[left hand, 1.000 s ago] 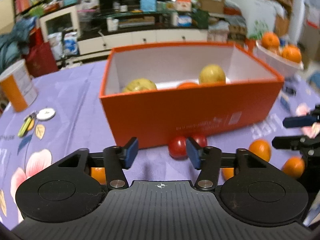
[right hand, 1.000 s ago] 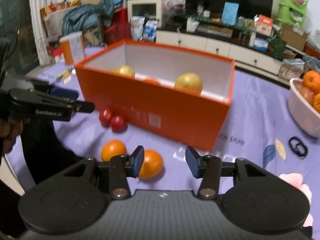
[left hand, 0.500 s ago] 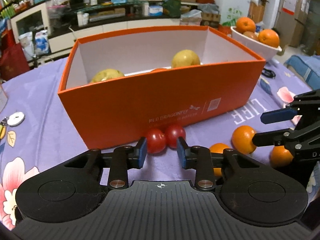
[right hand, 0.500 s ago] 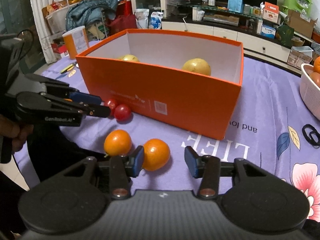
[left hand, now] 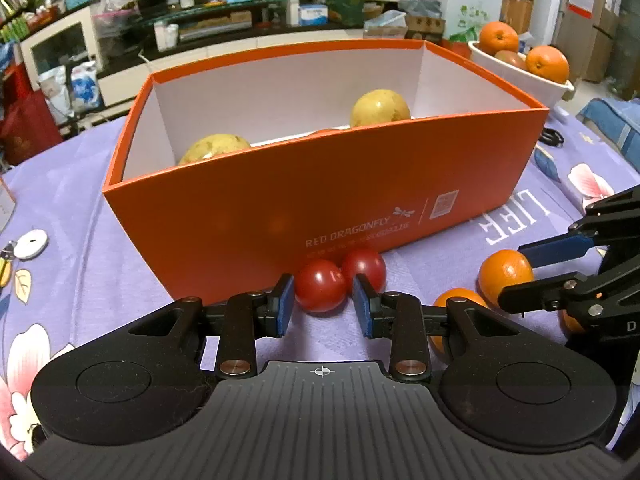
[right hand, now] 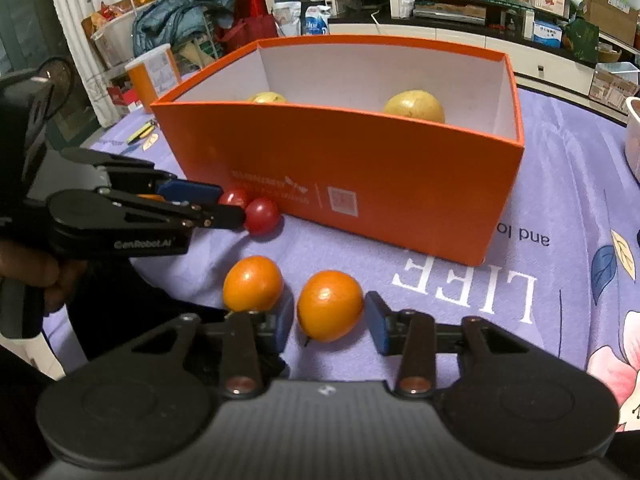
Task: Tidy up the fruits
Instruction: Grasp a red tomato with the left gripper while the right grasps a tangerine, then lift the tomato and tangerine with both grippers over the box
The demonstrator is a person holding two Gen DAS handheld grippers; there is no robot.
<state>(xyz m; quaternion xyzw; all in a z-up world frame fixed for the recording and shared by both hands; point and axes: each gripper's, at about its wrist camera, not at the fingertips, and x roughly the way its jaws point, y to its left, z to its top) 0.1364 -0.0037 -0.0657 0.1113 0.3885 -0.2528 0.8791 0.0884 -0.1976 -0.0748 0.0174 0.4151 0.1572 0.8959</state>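
**Both grippers closing in on fruit beside the box**

Since the earlier frames, both grippers have come nearer the fruit and their jaws have narrowed. Left gripper [left hand: 322,306]: narrow, its blue pads [left hand: 285,306] flanking the near tomato [left hand: 320,291] in front of the box [left hand: 320,200]; the left pad touches the skin, the right pad sits at the gap between this tomato and the second tomato [left hand: 365,266], which lies against the box wall. Right gripper [right hand: 329,326]: jaws closing, with an orange [right hand: 329,305] between them; a narrow gap shows on each side, so the pads do not yet press it. A second orange [right hand: 252,282] lies just left of the first, both well in front of the box on the purple cloth [right hand: 560,184]. Inside the box, two yellow fruits [left hand: 380,107] rest near the far wall. A white bowl [left hand: 520,74] of oranges stands beyond the box's right corner.
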